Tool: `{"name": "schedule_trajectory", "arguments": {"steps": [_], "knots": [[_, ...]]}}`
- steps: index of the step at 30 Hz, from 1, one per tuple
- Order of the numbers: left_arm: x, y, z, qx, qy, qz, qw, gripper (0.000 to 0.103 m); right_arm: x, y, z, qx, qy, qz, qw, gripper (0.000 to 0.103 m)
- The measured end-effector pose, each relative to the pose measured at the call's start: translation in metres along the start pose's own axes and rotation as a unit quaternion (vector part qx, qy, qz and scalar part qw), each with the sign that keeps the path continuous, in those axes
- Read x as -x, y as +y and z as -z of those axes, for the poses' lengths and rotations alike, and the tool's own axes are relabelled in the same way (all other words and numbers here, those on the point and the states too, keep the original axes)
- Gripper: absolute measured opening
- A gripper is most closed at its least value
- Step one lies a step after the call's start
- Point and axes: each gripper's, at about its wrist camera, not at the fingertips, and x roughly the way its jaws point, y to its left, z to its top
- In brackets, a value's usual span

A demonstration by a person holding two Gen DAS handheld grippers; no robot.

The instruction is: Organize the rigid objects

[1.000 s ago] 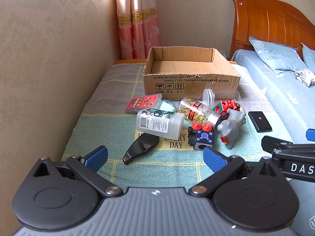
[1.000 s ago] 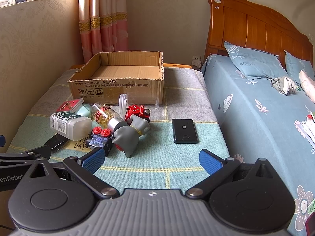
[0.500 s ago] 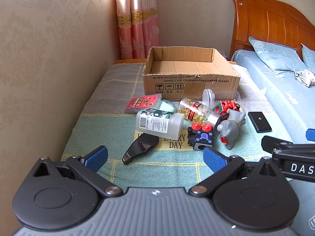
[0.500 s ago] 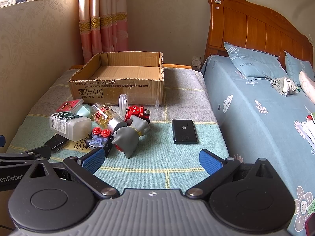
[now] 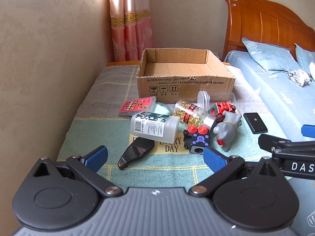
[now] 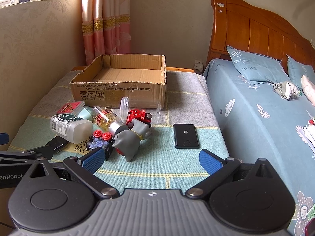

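Note:
An empty cardboard box point(image 5: 185, 74) stands at the back of the blanket-covered table; it also shows in the right wrist view point(image 6: 120, 84). In front of it lies a pile: a white bottle point(image 5: 155, 126), a gold-bead bottle point(image 5: 189, 114), a red card box point(image 5: 136, 106), a red toy robot point(image 5: 222, 108), a grey elephant figure point(image 5: 226, 131), a black block with red knobs point(image 5: 196, 139), a black curved device point(image 5: 135, 153) and a flat black device point(image 6: 186, 135). My left gripper point(image 5: 155, 158) is open and empty, short of the pile. My right gripper point(image 6: 151, 159) is open and empty.
A bed point(image 6: 265, 106) with blue sheet, pillows and a wooden headboard borders the table on the right. A wall point(image 5: 43, 68) runs along the left, pink curtains point(image 5: 132, 23) hang behind. A clear lid point(image 6: 125, 106) leans by the box.

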Motion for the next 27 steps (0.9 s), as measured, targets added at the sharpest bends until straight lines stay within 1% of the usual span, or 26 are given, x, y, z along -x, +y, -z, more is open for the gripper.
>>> {"name": "schedule_trajectory", "arguments": {"steps": [4,9,15,20,24,27], "knots": [[-0.006,0.005,0.000,-0.012,-0.007,0.014,0.9998,0.102,0.000,-0.003,-0.001,0.003,-0.018,-0.017,1.000,0.103],[-0.020,0.016,0.001,-0.030,-0.004,0.005,0.9995,0.102,-0.006,-0.008,0.000,0.021,-0.029,-0.021,0.999,0.103],[-0.049,0.032,0.006,-0.022,0.018,0.008,0.9996,0.102,-0.028,-0.020,0.003,0.016,-0.011,-0.030,0.999,0.103],[-0.079,0.039,0.014,-0.018,0.053,0.001,0.9984,0.102,-0.047,-0.026,0.009,0.018,0.007,-0.028,0.999,0.103],[-0.100,0.047,0.021,-0.015,0.077,-0.015,0.9968,0.102,-0.060,-0.032,0.014,0.011,0.024,-0.027,0.999,0.103],[-0.109,0.057,0.025,-0.007,0.088,-0.022,0.9958,0.102,-0.066,-0.034,0.017,0.015,0.029,-0.028,0.999,0.103]]}}
